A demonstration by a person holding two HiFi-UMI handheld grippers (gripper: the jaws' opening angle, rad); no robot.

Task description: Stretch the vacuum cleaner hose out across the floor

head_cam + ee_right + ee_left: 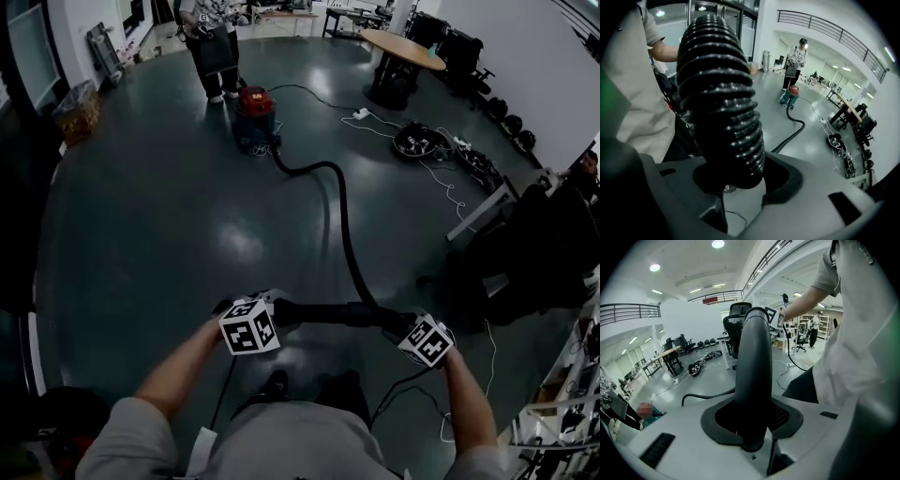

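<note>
The black ribbed plastic vacuum cleaner hose [345, 225] runs over the dark glossy floor [169, 216] from the red and dark canister vacuum [255, 111] at 11 o'clock, bends once, and rises to the person at 6 o'clock. The left gripper [274, 313] has its jaws clenched on the hose's smooth black end tube [323, 312]. The right gripper [401, 325], at 3 o'clock of the left, grasps the ribbed part just behind that tube. The hose looks light, soft and springy, so it should straighten under a steady pull. Its ribs offer a sure hold, while the stiff smooth tube seems more likely to slip. The canister may roll if pulled hard. No brand or writing can be read; the grippers' cubes bear only square black-and-white markers.
</note>
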